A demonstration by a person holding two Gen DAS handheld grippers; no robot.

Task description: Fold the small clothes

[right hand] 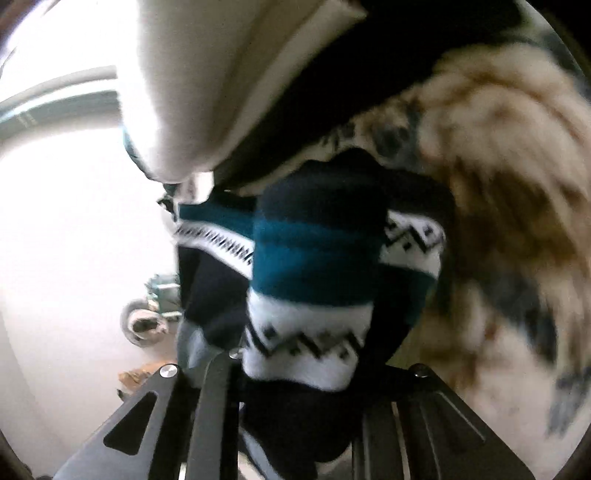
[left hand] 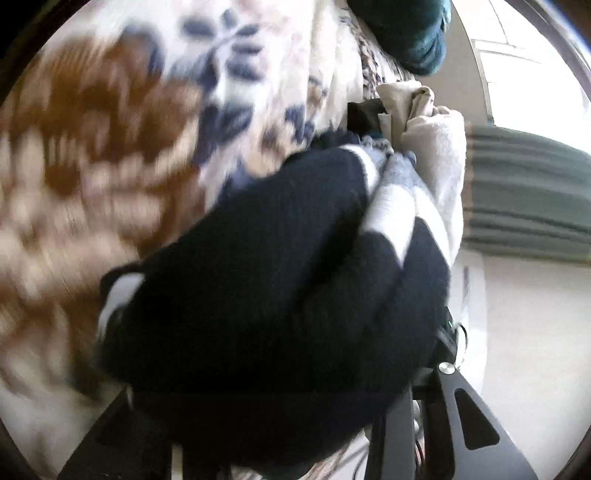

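In the left wrist view, a navy sock with grey-white stripes (left hand: 280, 280) fills the middle and drapes over my left gripper (left hand: 288, 424), which is shut on it; the fingertips are hidden under the cloth. A cream garment (left hand: 436, 155) bunches at its far end. In the right wrist view, my right gripper (right hand: 295, 398) is shut on a teal, white and navy patterned sock (right hand: 314, 280), which stands up from between the fingers (right hand: 214, 406). Both views are blurred.
A floral blanket in brown, cream and blue (left hand: 110, 147) lies below, also shown in the right wrist view (right hand: 498, 221). A dark teal garment (left hand: 413, 29) lies at the top. A green ribbed cloth (left hand: 528, 192) is to the right. A cream cloth (right hand: 207, 81) hangs overhead.
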